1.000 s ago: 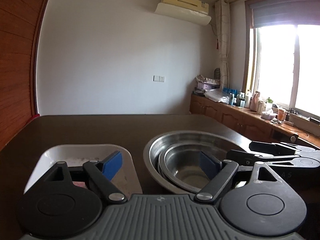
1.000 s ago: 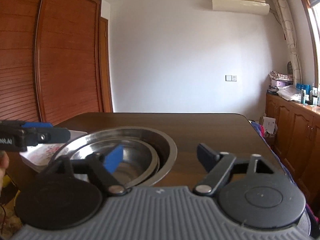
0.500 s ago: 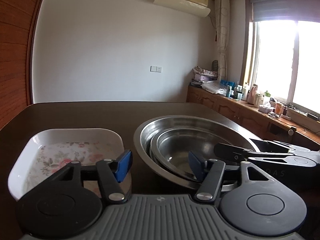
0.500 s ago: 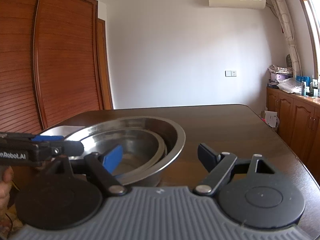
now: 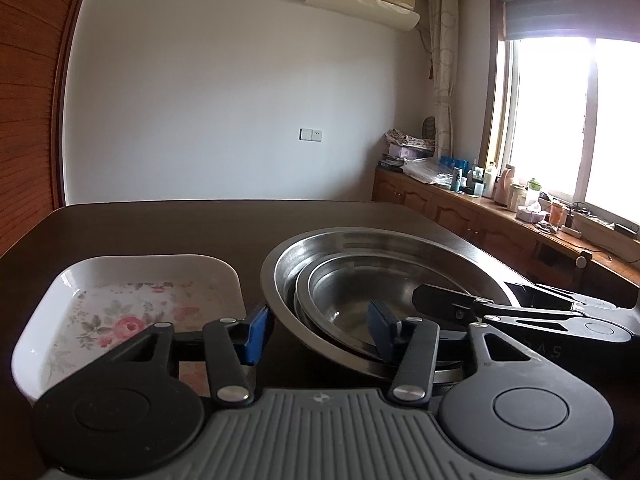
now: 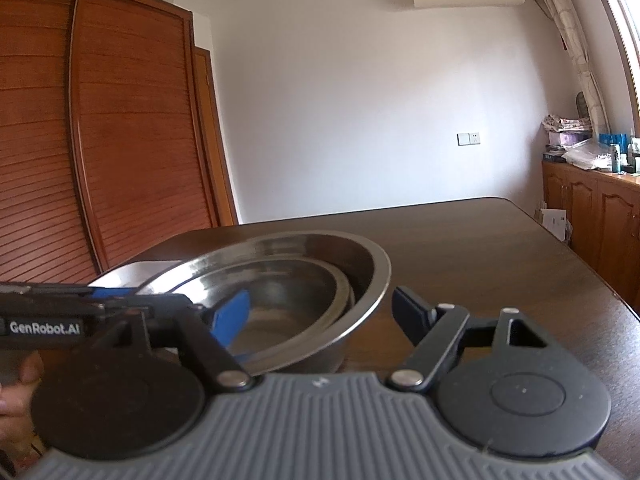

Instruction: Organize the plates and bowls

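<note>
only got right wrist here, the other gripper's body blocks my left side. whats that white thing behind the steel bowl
Observer: A white rectangular dish with a floral print inside, on the table left of the large steel bowl.
Operator: touching the bowl
Observer: No. The left wrist view shows a dark strip of table between them.
Operator: where are the left fingers
Observer: The left gripper is open and straddles the bowl's near rim, with one blue pad outside and the other inside.
</note>
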### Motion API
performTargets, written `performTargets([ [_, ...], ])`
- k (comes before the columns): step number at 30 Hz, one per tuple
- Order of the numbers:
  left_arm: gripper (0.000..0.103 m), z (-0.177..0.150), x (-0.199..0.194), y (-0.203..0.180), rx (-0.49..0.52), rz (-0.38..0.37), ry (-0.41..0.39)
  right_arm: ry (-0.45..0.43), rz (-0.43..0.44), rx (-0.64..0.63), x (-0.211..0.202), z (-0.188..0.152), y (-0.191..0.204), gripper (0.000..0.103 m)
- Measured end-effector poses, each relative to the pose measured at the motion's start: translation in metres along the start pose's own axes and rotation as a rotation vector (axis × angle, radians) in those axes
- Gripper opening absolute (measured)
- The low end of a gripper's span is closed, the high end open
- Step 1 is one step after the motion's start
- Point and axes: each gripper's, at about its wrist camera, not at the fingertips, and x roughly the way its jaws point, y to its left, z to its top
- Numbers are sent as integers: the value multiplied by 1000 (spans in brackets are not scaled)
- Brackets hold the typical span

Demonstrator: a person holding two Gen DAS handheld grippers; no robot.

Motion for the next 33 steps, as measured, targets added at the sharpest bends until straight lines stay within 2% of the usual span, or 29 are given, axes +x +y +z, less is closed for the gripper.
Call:
performTargets([
  [5,79,0,-1,-1,-1,3,-1,-6,2,3,-1,0,0,72],
  [9,74,0,-2,-2,3,10,-3,-13,2,1,-2,0,0,60],
  [18,72,-1,-3,0,0,1,-9,-20,-28,17,-4,2,-5,50],
  [33,72,21,-27,5,33,11,-88,-64,-24,6,-16,23,-1,48],
])
